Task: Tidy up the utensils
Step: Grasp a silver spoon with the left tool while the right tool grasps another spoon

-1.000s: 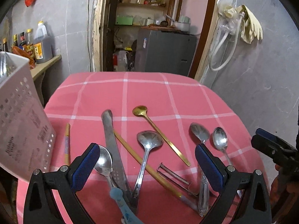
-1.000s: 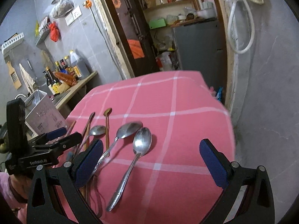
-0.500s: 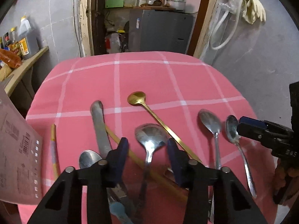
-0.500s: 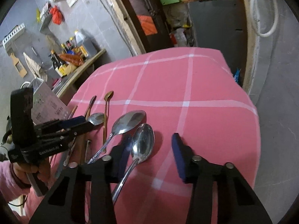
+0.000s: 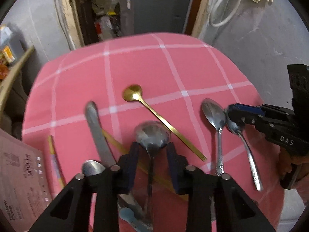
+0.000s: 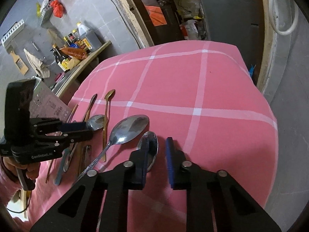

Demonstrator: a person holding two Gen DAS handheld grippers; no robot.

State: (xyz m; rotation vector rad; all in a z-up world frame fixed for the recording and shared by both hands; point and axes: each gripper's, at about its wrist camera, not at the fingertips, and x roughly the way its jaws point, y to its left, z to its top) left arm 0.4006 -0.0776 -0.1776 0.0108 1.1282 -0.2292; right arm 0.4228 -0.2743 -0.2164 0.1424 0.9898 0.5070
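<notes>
Currently, far left edge of the table (image 5: 173, 61): white perforated utensil holder (image 5: 21, 183) with a printed barcode label, text too blurred to read; contents out of view. A pencil-like stick (image 5: 55, 162) lies just beside it on the pink checked cloth.

Next right: small steel spoon (image 5: 92, 167), then a flat steel knife (image 5: 98, 135) with a gold chopstick (image 5: 114, 143) crossing under it. A blue-handled utensil (image 5: 128, 215) lies at the near edge.

Left gripper (image 5: 152, 148): jaws partly closed, straddling the neck of the large steel spoon (image 5: 152, 133), bowl up and dull grey. Probably not clamped yet; pad contact is hard to judge. Its body reads "GenRobot.AI" in the right wrist view (image 6: 77, 129).

A gold spoon (image 5: 133, 94) lies diagonally mid-table, bowl toward the far edge and handle running to the near right.

Right side: two steel spoons side by side, handles toward the near edge. The inner spoon (image 5: 214, 114) lies free. The right gripper (image 6: 157, 150), marked "DAS" on its body, is narrowed but not closed, with a gap between the pads. The left pad (image 6: 144, 154) overlaps the outer spoon (image 6: 152, 147); the spoon is not between the pads.

Background shelf (image 6: 92, 52) holds bottles (image 6: 85, 36); their labels are unreadable.
</notes>
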